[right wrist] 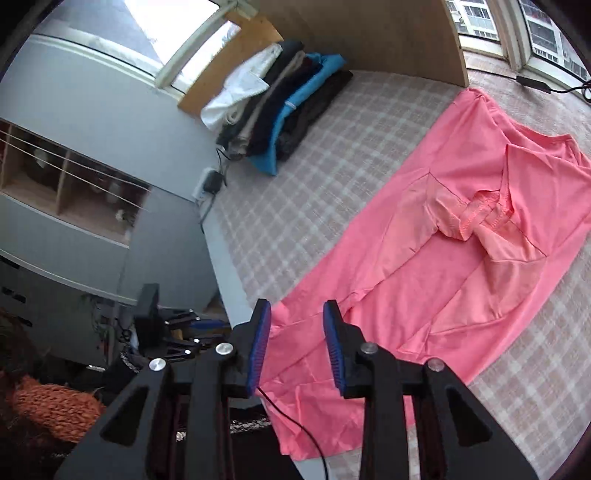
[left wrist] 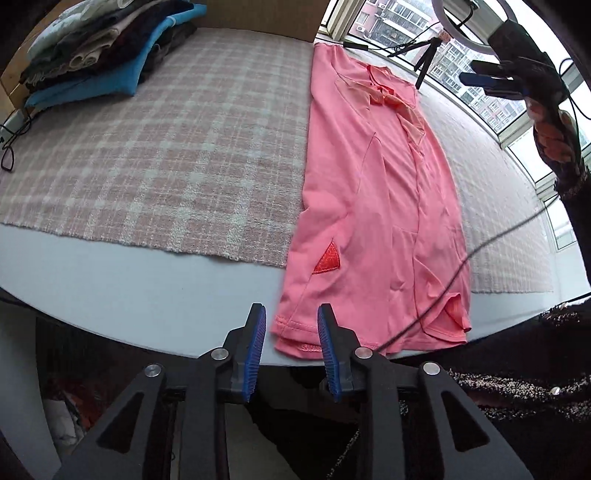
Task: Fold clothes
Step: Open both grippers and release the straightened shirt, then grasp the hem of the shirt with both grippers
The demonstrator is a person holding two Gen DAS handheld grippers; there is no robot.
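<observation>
pink shirt folded lengthwise on checked cloth, both grippers clear of it

the pink shirt point(left wrist: 373, 206) lies flat on the checked cloth point(left wrist: 166, 147) that covers the worktop point(left wrist: 110, 280). it is folded into a long narrow strip, with both sides turned in over the middle and a sleeve lying across the upper part. its hem end reaches past the cloth edge onto the bare worktop, near the front rim. a small red mesh patch shows at a lower side seam.

the left gripper point(left wrist: 291, 343) hovers over the front rim, just beside the hem corner. its jaws stand partly apart with nothing between the blue pads point(left wrist: 256, 350); no contact with the fabric is seen.

the right gripper point(right wrist: 297, 343) is above the lower part of the shirt, jaws partly apart, also empty. in the left wrist view it appears raised at the far right, well clear of the garment.

a thin black cable point(left wrist: 461, 266) crosses the lower corner of the shirt.

at the far left corner of the cloth sits a stack of folded clothes point(left wrist: 99, 48), with a blue piece among dark and pale ones, against a wooden board point(right wrist: 369, 33). windows point(left wrist: 402, 18) run behind the worktop.
</observation>
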